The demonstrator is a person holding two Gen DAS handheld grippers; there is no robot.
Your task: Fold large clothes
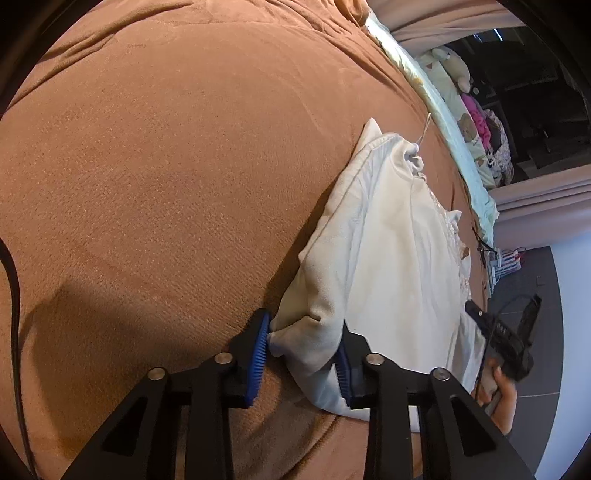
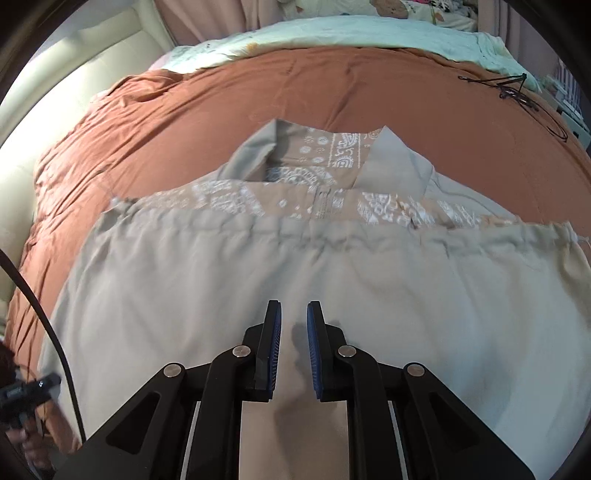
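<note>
On the rust-brown blanket (image 1: 166, 177) a pale cream garment (image 1: 391, 251) is being spread, partly folded, with its patterned tan lining (image 2: 332, 147) and collar lying on the side away from the right gripper. A bunched corner of the garment is being pinched between the blue ribbed pads (image 1: 258, 354) of the left gripper (image 1: 301, 360), at the garment's near edge, where cloth is filling the gap and both pads are pressing on it. Over the middle of the garment's broad plain panel the right gripper (image 2: 294, 347) is being held with its jaws nearly together; only a narrow slot is being left between them, and no cloth is being caught there, the fabric simply lying beneath. A drawstring hem (image 2: 369, 236) is being seen running across the garment beyond the right gripper's tips. No brand, label or readable writing is being shown on the garment; only a white paisley print is being made out on the lining.

Beyond the blanket a mint-green sheet (image 2: 351, 33) is being seen, and past that pinkish curtains (image 1: 535, 206). Soft toys (image 1: 450, 70) are being piled beside the sheet's far edge. A black cable (image 2: 517, 88) is lying on the blanket near the sheet. A hand (image 1: 498, 391) is being seen at the garment's edge, wrapped around the other gripper's black handle.
</note>
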